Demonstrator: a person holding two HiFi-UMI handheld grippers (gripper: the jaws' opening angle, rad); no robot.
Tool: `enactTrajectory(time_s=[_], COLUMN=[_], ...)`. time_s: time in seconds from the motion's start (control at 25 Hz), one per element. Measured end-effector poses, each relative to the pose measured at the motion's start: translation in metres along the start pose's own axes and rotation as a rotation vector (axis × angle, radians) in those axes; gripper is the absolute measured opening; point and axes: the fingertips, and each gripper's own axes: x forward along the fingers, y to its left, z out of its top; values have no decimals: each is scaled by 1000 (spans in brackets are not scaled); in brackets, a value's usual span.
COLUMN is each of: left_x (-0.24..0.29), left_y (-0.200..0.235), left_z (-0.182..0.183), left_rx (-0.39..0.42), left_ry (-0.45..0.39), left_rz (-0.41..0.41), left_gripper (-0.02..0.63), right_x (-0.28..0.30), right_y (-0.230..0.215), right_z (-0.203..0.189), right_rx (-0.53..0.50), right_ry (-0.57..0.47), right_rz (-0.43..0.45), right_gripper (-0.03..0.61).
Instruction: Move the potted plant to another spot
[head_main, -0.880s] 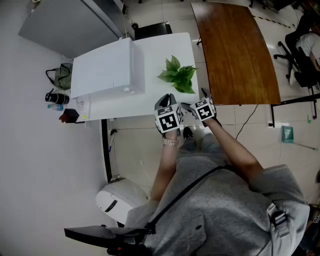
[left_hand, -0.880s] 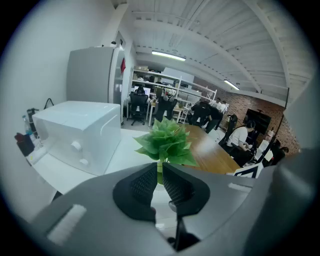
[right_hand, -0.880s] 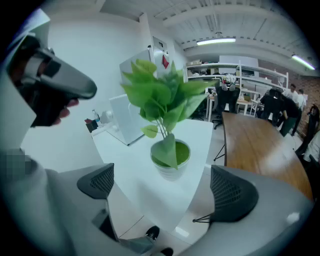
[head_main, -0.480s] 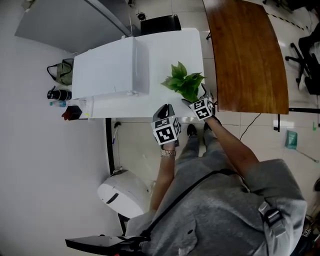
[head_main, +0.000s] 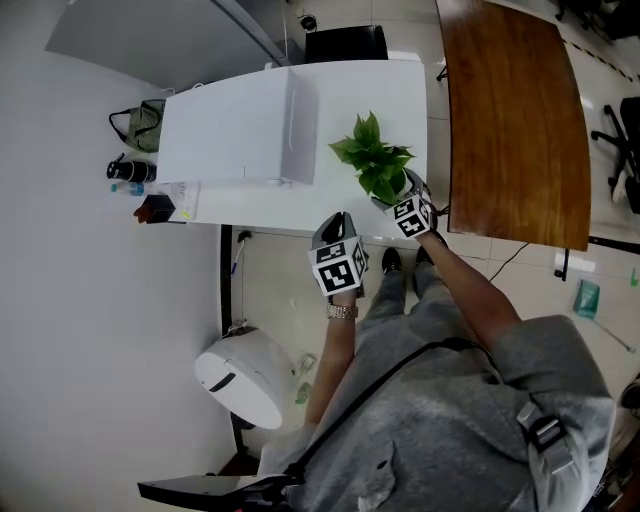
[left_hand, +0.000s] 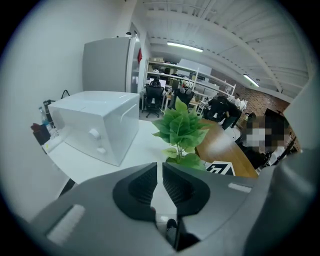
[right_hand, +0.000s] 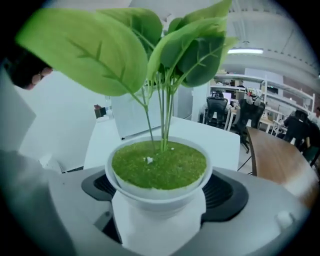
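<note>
Grey right tool (head_main: 404, 200): jaws spread wide, grasping the potted plant (head_main: 375, 160) by its white pot (right_hand: 160, 220). The dark ribbed pads (right_hand: 227, 192) lie against the pot's two sides, just under the rim. It is angled down from the near edge of the bench (head_main: 400, 90).

Potted plant: upright, base on the bench, long axis vertical. Thin stems (right_hand: 162, 120) rise straight from a green mossy filling (right_hand: 170, 167). Broad green leaves (right_hand: 90, 55) fan out at the top; seen from the head view they reach mostly toward the bench's far side. It stands at the near right corner of the white bench, close to the right edge.

Left tool (head_main: 340, 222): clenched, jaws drawn together to a thin slit, nothing between them. It hangs just off the bench's near edge, left of the plant and apart from it, tipped downward.

White boxy appliance (head_main: 235, 125): on the left half of the bench, two knobs (left_hand: 95, 135) on its front, well clear of the plant.

Brown wooden table (head_main: 510, 120): right of the bench, separated by a strip of floor.

Dark bag (head_main: 140, 125) and small bottles (head_main: 125, 170): beyond the bench's left end.

White rounded bin (head_main: 245, 375): on the floor, left of the person.
</note>
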Motion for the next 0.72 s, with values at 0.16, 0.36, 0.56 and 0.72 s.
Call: enactTrajectory(time_s=[0.16,0.36,0.56,0.72], left_x=[3,11,26,38], left_y=[-3,-17,-49,-88], left_z=[4,3,5,12], left_rx=[1,22,82,147], left_ry=[-4,10,24,28], left_rz=[-4,-32,-94,-164], left_gripper=[49,49,49,49], right_x=[-3,-26,-59,-103], right_y=[2,-19,-66,-134], right_z=[-5,-5,-20,-53], right_rx=[-42,23,106,210], right_ry=[-9,-78,-112,-114], right_rz=[15,-50,-172,-338], right_gripper=[502,499,495,495])
